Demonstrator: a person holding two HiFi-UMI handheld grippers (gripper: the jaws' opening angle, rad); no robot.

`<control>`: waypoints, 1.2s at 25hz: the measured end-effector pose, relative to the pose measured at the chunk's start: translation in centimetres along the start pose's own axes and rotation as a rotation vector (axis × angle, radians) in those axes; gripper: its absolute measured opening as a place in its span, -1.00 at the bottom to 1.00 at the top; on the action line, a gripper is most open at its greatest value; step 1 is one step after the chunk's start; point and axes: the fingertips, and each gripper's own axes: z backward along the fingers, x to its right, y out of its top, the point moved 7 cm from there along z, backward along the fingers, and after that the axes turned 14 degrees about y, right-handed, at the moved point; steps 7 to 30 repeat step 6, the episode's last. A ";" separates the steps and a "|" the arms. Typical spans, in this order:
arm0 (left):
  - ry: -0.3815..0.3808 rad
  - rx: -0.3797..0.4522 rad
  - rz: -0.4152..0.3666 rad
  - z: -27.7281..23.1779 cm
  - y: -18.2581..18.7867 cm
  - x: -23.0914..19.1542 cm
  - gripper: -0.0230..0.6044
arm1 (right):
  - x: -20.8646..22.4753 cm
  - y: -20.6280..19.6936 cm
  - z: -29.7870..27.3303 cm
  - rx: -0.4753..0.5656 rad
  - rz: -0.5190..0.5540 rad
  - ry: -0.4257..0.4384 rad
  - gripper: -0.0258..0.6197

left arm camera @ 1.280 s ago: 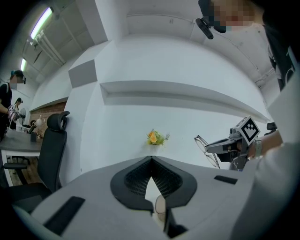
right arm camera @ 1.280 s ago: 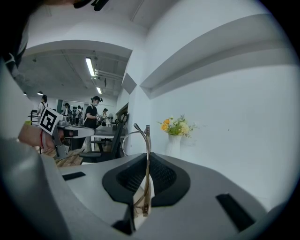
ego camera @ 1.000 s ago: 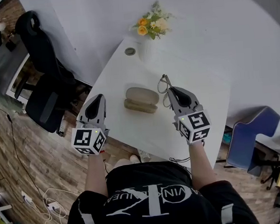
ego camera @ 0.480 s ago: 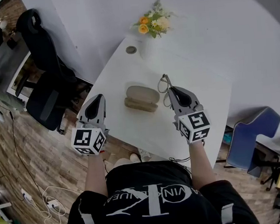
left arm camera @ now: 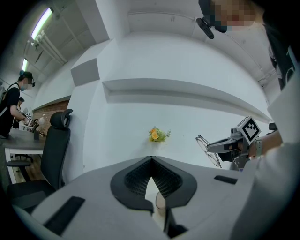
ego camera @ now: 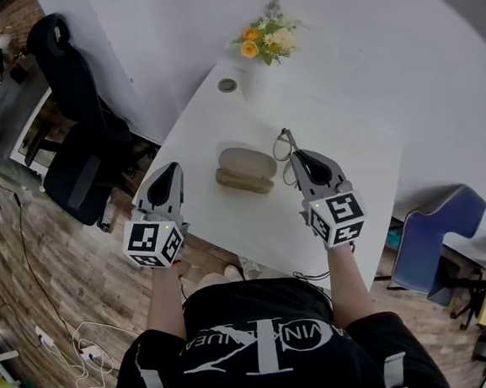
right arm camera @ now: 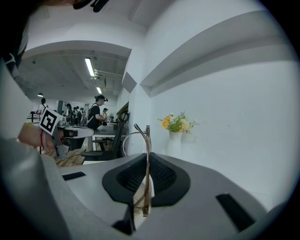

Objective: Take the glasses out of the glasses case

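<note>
Glasses (ego camera: 284,145): out of the glasses case (ego camera: 245,171), pinched edge-on between the jaws of the right gripper (ego camera: 295,156). Held clear of the white table (ego camera: 349,154), lenses sticking out past the fingertips toward 12 o'clock in head view. Right gripper view: thin metal frame (right arm camera: 147,140) upright in the jaw slot of the right gripper (right arm camera: 146,161), pads clenched on it, one lens rim curving off toward 10 o'clock.

Glasses case: beige, resting near mid-table, at 9 o'clock of the glasses and just apart from them. Open or closed: cannot tell from this angle.

Left gripper (ego camera: 172,169): at 9 o'clock of the case, well apart, by the table's left edge. Left gripper view: tips of the left gripper (left arm camera: 151,161) pressed together, nothing gripped. Right gripper (left arm camera: 212,147) seen at 3 o'clock there, glasses (left arm camera: 204,143) at its tip.

Vase (ego camera: 254,83) with orange and white flowers (ego camera: 262,44) at 12 o'clock of the case, at the far edge. Round disc (ego camera: 228,86) set in the tabletop at 9 o'clock of the vase. Black office chair (ego camera: 81,135) on the floor at 9 o'clock of the table.
</note>
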 end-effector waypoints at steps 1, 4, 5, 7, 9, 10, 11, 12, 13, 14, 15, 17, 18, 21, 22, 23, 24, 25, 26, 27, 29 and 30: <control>0.000 -0.001 0.001 0.0 -0.1 -0.1 -0.89 | 0.0 -0.1 0.0 -0.002 -0.002 0.000 -0.82; 0.000 -0.004 0.005 0.0 -0.3 -0.3 -0.88 | -0.2 -0.2 -0.3 -0.001 -0.011 0.004 -0.82; -0.001 -0.006 0.006 -0.1 -0.4 -0.4 -0.89 | -0.2 -0.2 -0.4 0.002 -0.016 0.007 -0.82; -0.002 -0.007 0.006 -0.1 -0.4 -0.5 -0.89 | -0.2 -0.3 -0.5 0.004 -0.021 0.009 -0.82; -0.002 -0.007 0.006 -0.1 -0.4 -0.5 -0.89 | -0.2 -0.3 -0.5 0.004 -0.021 0.009 -0.82; -0.002 -0.007 0.006 -0.1 -0.4 -0.5 -0.89 | -0.2 -0.3 -0.5 0.004 -0.021 0.009 -0.82; -0.002 -0.007 0.006 -0.1 -0.4 -0.5 -0.89 | -0.2 -0.3 -0.5 0.004 -0.021 0.009 -0.82; -0.002 -0.007 0.006 -0.1 -0.4 -0.5 -0.89 | -0.2 -0.3 -0.5 0.004 -0.021 0.009 -0.82; -0.002 -0.007 0.006 -0.1 -0.4 -0.5 -0.89 | -0.2 -0.3 -0.5 0.004 -0.021 0.009 -0.82; -0.002 -0.007 0.006 -0.1 -0.4 -0.5 -0.89 | -0.2 -0.3 -0.5 0.004 -0.021 0.009 -0.82; -0.002 -0.007 0.006 -0.1 -0.4 -0.5 -0.89 | -0.2 -0.3 -0.5 0.004 -0.021 0.009 -0.82; -0.002 -0.007 0.006 -0.1 -0.4 -0.5 -0.89 | -0.2 -0.3 -0.5 0.004 -0.021 0.009 -0.82; -0.002 -0.007 0.006 -0.1 -0.4 -0.5 -0.89 | -0.2 -0.3 -0.5 0.004 -0.021 0.009 -0.82; -0.002 -0.007 0.006 -0.1 -0.4 -0.5 -0.89 | -0.2 -0.3 -0.5 0.004 -0.021 0.009 -0.82; -0.002 -0.007 0.006 -0.1 -0.4 -0.5 -0.89 | -0.2 -0.3 -0.5 0.004 -0.021 0.009 -0.82; -0.002 -0.007 0.006 -0.1 -0.4 -0.5 -0.89 | -0.2 -0.3 -0.5 0.004 -0.021 0.009 -0.82; -0.002 -0.007 0.006 -0.1 -0.4 -0.5 -0.89 | -0.2 -0.3 -0.5 0.004 -0.021 0.009 -0.82; -0.002 -0.007 0.006 -0.1 -0.4 -0.5 -0.89 | -0.2 -0.3 -0.5 0.004 -0.021 0.009 -0.82; -0.002 -0.007 0.006 -0.1 -0.4 -0.5 -0.89 | -0.2 -0.3 -0.5 0.004 -0.021 0.009 -0.82; -0.002 -0.007 0.006 -0.1 -0.4 -0.5 -0.89 | -0.2 -0.3 -0.5 0.004 -0.021 0.009 -0.82; -0.002 -0.007 0.006 -0.1 -0.4 -0.5 -0.89 | -0.2 -0.3 -0.5 0.004 -0.021 0.009 -0.82; -0.002 -0.007 0.006 -0.1 -0.4 -0.5 -0.89 | -0.2 -0.3 -0.5 0.004 -0.021 0.009 -0.82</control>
